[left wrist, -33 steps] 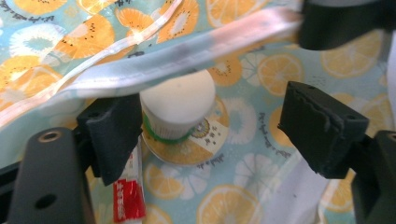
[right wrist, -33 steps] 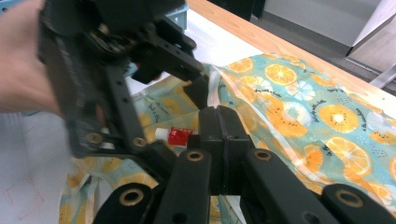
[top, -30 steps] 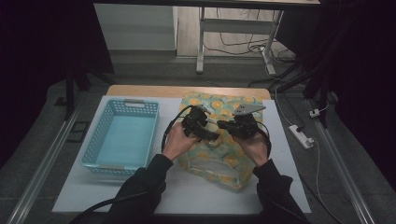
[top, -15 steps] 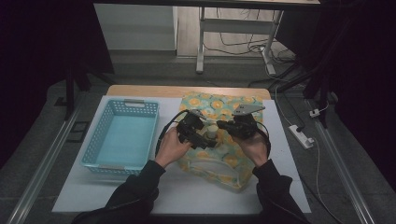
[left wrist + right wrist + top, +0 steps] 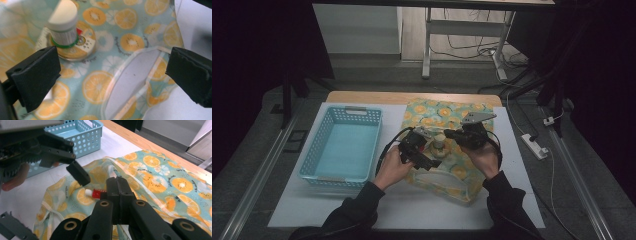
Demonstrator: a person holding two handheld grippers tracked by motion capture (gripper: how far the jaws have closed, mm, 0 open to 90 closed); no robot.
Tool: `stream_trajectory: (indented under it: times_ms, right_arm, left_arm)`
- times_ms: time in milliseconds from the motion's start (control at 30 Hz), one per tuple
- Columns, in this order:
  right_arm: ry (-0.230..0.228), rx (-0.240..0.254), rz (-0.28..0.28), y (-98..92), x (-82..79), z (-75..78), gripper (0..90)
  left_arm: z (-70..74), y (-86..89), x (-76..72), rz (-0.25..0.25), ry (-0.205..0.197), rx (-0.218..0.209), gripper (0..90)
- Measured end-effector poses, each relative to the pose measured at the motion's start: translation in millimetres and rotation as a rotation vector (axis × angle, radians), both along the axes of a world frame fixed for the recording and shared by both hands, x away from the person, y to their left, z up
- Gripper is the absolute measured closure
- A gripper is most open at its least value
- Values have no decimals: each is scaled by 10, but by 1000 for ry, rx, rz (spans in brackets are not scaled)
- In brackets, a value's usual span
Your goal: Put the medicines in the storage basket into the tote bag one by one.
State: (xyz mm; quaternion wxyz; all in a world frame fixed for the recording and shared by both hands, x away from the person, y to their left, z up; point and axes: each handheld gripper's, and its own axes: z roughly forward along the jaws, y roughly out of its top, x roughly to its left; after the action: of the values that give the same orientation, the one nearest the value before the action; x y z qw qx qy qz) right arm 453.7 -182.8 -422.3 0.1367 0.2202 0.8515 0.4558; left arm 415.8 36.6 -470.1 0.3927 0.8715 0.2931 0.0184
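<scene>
On the white-topped table point(image 5: 522, 200) lies a pale blue cloth bag printed with orange slices point(image 5: 447, 112), and an empty light blue perforated plastic basket point(image 5: 343, 145) sits well apart to its left. A small jar with a white cap and a green ring at its neck point(image 5: 65, 32) stands on the cloth, near the bag's open mouth point(image 5: 130, 85), where the pale lining shows.

The left claw point(image 5: 112, 75) hangs over the bag with its jaws spread wide and holding nothing; one jaw is close beside the jar and the other is out past the mouth's far edge. The right claw point(image 5: 117, 191) is pressed closed. Whether it pinches a fold of the cloth cannot be told, since the fabric under its tips is hidden. A little red-and-white tube point(image 5: 96, 194) lies on the bag just beyond those tips.

The risks, as I judge them: the near left jaw could clip the jar and tip it, since it stands on soft, uneven cloth. If the right claw does hold fabric, any tug would shift the cloth and could send the jar or tube rolling. The limp mouth may also fall closed.
</scene>
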Motion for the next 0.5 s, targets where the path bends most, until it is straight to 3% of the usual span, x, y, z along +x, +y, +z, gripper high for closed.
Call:
stream_trajectory:
  times_ms: [300, 500]
  right_arm:
    - [6, -6, 0, 4, -1, -17, 900]
    - [9, -11, 0, 6, 1, -36, 900]
  left_arm:
    - [-184, 35, -95, -3, 24, 6, 0]
    - [-302, -19, -136, -16, 10, 60, 0]
